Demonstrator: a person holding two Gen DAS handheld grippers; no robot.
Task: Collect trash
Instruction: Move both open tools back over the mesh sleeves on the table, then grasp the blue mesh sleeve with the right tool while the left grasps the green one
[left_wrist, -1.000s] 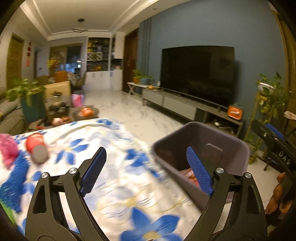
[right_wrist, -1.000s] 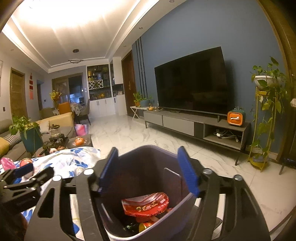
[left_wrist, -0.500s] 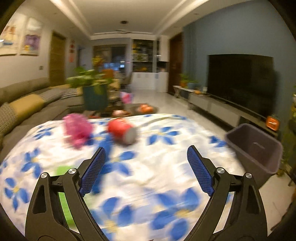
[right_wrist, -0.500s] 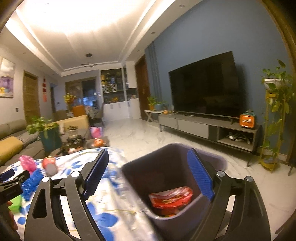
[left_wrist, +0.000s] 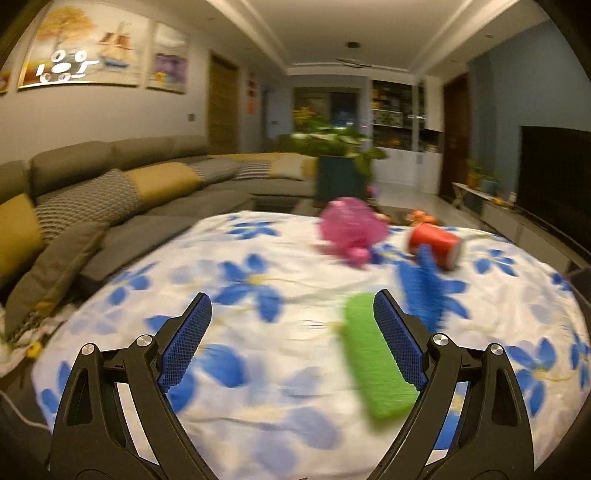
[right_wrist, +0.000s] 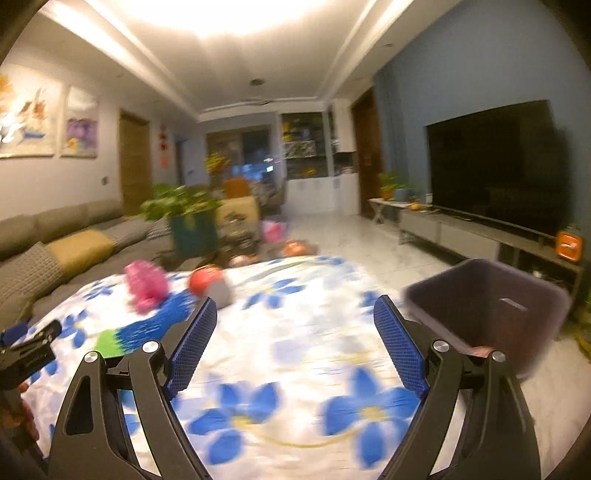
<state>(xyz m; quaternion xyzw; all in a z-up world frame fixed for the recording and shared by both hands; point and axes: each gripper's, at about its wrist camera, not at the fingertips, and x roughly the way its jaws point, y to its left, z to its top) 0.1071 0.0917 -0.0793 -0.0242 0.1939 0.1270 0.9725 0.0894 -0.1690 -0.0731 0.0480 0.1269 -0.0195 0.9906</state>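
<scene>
Both hand-held grippers, left (left_wrist: 291, 323) and right (right_wrist: 295, 325), gaped empty over the table (left_wrist: 258, 369). The green wrapper (left_wrist: 373, 354) lay just beside the left's right finger; shifting right to straddle it before closing looked wise. The bin (right_wrist: 491, 306) stood beside the table.

A grey sofa (left_wrist: 122, 184) with yellow cushions (left_wrist: 162, 181) runs along the left wall under paintings (left_wrist: 81, 55). A dark TV (right_wrist: 495, 162) hangs on the blue wall (right_wrist: 480, 66) above a low cabinet (right_wrist: 461, 232). The floor (right_wrist: 351, 240) is pale marble. A floral cloth (right_wrist: 295, 350) covers the table, and a plant (left_wrist: 336, 147) stands behind it.
</scene>
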